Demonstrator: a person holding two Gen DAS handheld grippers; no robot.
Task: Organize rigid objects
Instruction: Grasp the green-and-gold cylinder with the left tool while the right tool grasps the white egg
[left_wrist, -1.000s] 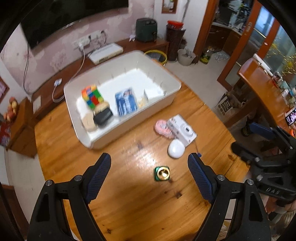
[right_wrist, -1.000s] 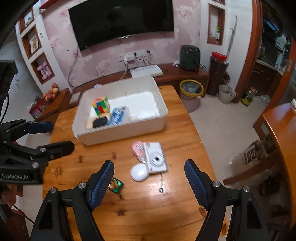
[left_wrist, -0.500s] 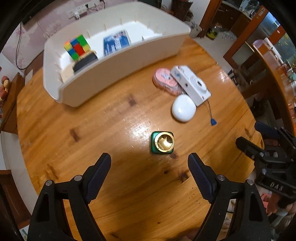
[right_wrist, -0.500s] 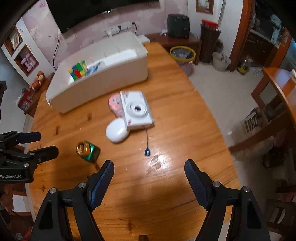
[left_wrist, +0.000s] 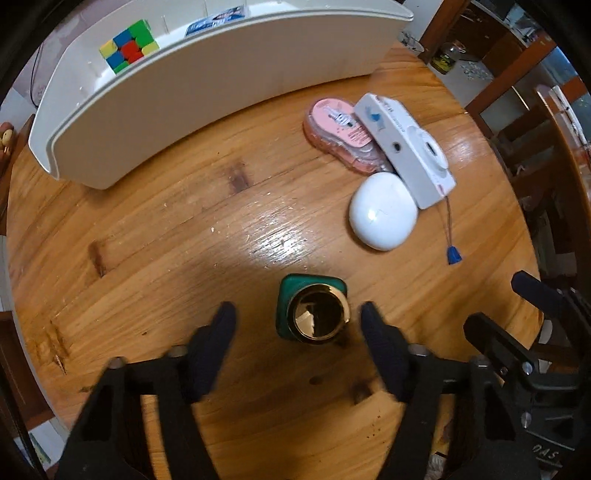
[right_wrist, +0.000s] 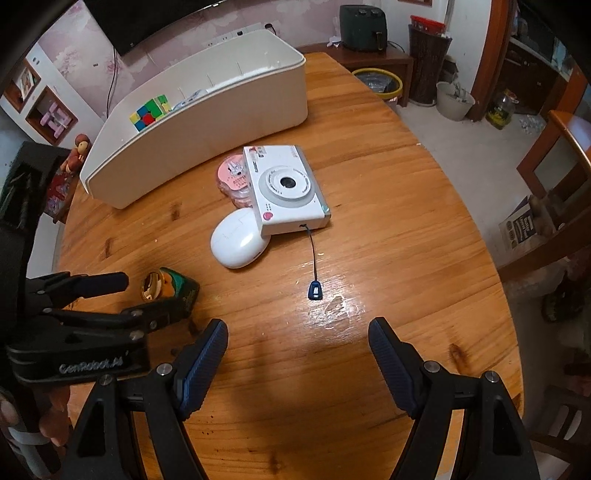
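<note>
- Left wrist view: the left gripper (left_wrist: 295, 317) is low over the wooden table (left_wrist: 155, 236), jaws spread wider than the object between them.
- A green bottle with a gold cap (left_wrist: 313, 313) stands upright between the two fingers (left_wrist: 218, 332); a gap shows on each side, so neither pad touches it.
- From the right wrist view the same bottle (right_wrist: 173, 286) sits between the left gripper's fingers near the table's left edge.
- The right gripper (right_wrist: 297, 341) hangs over bare table with its jaws wide apart and nothing between them.
- A little beyond it lies a small blue tag (right_wrist: 314, 290) on a thin dark cord that runs up to a white compact camera (right_wrist: 286, 190).
- The camera lies lens-up, and its near left corner rests on a white oval case (right_wrist: 238, 240).
- The case lies flat on the table, well apart from the bottle.
- A pink round case (right_wrist: 234, 179) lies just behind it, partly tucked under the camera's left edge.
- Farther back stands a long white bin (right_wrist: 207, 125), its near wall close to the pink case.
- Inside the bin, at its left part, a colourful puzzle cube (right_wrist: 147, 112) shows above the rim.
- A blue printed packet (left_wrist: 216, 23) is to the right of the cube in the bin, mostly hidden by the wall.
</note>
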